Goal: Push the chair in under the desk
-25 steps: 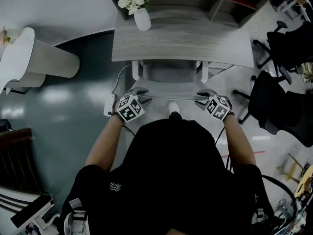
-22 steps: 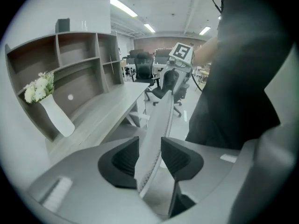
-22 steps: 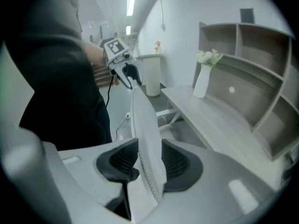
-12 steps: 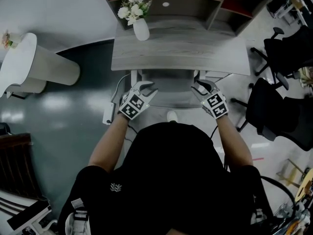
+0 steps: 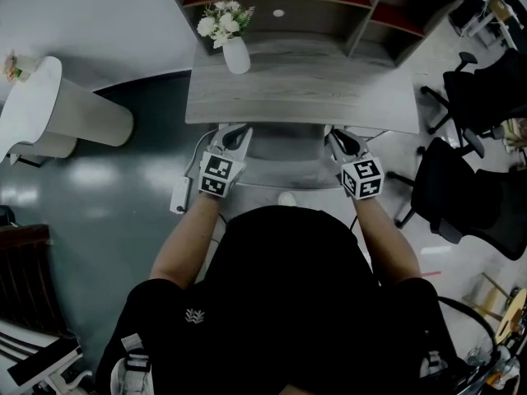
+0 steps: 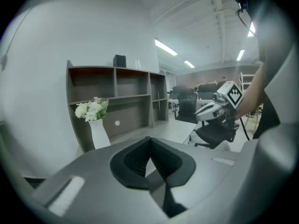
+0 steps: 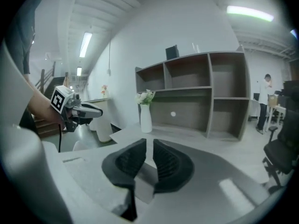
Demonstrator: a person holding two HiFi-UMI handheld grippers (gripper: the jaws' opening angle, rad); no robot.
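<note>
The chair (image 5: pixel 284 161) is sitting almost wholly under the table (image 5: pixel 305 89). The tabletop is hiding its front, and only its rear part is showing at the near edge, between the two tools. By the look of things, the push is all but done.

The left tool (image 5: pixel 235 132) is hovering over the chair's left side. Its jaws have just been closing and are pressing together on nothing. The right tool (image 5: pixel 338 137) is hanging over the right side. Its jaws have just been closing too, and are standing a slim gap apart with nothing between them. Both are pointing across the tabletop toward the vase (image 5: pixel 236 54) and the shelf (image 5: pixel 329 2). Whether either is touching the chair I cannot tell.

The chair is looking like a stiff, pale frame, probably light enough to slide on the smooth floor (image 5: pixel 123 188). If it is needing a last nudge, the top rail of the back is seeming the best place to press. Pressing evenly near both ends should be keeping it from twisting. A white power strip (image 5: pixel 179 192) is lying by its left side and may be catching a leg.
</note>
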